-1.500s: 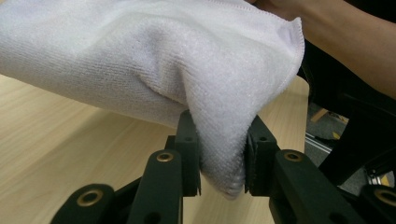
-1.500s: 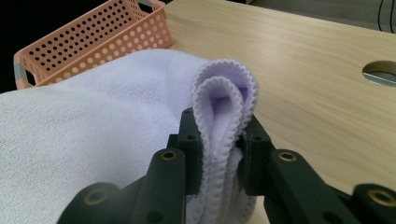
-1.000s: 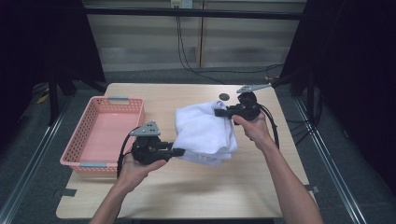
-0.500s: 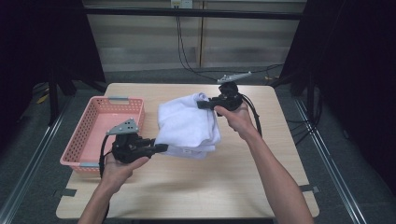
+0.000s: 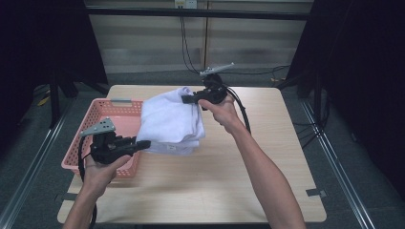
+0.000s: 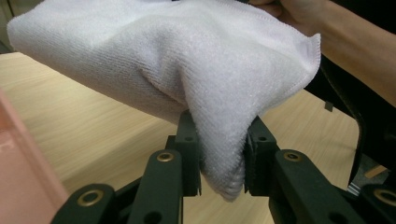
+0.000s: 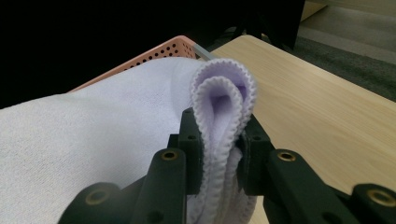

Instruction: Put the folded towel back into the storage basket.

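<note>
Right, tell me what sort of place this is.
Most likely a lab recording bay, not a home. A bare wooden table stands between dark curtains, with cables hanging down the back wall. On it a person uses hand-held grippers to carry a folded white towel beside a pink basket.

High view above the person's side, looking forward and down over the whole table point(image 5: 267, 191), left gripper view close along its jaws, level across the table at the towel point(image 6: 187, 70), right gripper view equally close toward the basket point(image 7: 159, 51), all sharing the towel
</note>
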`<state>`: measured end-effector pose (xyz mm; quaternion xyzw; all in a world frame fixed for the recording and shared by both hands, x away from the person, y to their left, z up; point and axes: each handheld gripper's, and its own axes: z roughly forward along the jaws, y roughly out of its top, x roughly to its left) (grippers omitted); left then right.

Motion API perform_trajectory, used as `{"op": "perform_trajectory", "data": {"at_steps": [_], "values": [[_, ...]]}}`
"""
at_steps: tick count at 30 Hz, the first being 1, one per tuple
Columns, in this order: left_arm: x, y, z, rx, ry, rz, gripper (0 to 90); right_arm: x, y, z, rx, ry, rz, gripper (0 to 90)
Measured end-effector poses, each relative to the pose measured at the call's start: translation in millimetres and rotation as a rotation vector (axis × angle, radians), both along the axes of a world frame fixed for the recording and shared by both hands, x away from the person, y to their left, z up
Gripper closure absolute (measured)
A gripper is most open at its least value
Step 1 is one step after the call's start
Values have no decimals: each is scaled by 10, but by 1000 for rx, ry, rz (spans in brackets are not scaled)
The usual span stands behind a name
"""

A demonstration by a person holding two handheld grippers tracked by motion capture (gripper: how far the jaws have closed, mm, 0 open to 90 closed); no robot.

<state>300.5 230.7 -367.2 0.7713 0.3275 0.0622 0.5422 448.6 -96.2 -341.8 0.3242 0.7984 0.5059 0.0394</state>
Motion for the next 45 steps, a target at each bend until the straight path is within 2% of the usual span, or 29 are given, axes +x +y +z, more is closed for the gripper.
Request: {"op": "perform_trajectory", "data": {"at_steps": [10, 14, 18, 21, 26, 30, 31, 35, 38, 39, 45], "values": [[41, 284, 151, -1, -17, 46, 722, 130, 323, 58, 0, 22, 9, 750], [32, 431, 171, -1, -17, 74, 722, 162, 462, 119, 5, 17, 20, 750], [15, 592, 174, -2, -17, 102, 722, 202, 658, 112, 7, 23, 29, 751], [-2, 731, 162, 5, -16, 129, 721, 236, 835, 72, -1, 33, 33, 752], [-36, 997, 130, -7, 1, 178, 722, 279, 1117, 24, -4, 51, 53, 752], [-77, 1180, 118, -1, -9, 221, 723, 308, 1378, 13, -18, 42, 59, 753], [-94, 1238, 119, -13, -6, 235, 723, 316, 1446, 5, -16, 46, 64, 753], [-132, 1442, 102, -13, 6, 268, 723, 322, 1684, -21, -22, 49, 81, 753], [-156, 1550, 75, 3, 8, 293, 724, 306, 1831, -70, -29, 41, 92, 753], [-160, 1576, 61, 15, 12, 297, 724, 300, 1881, -99, -49, 40, 91, 753], [-124, 1702, -104, 39, 58, 332, 724, 303, 2042, -254, -55, 48, 60, 753]]}}
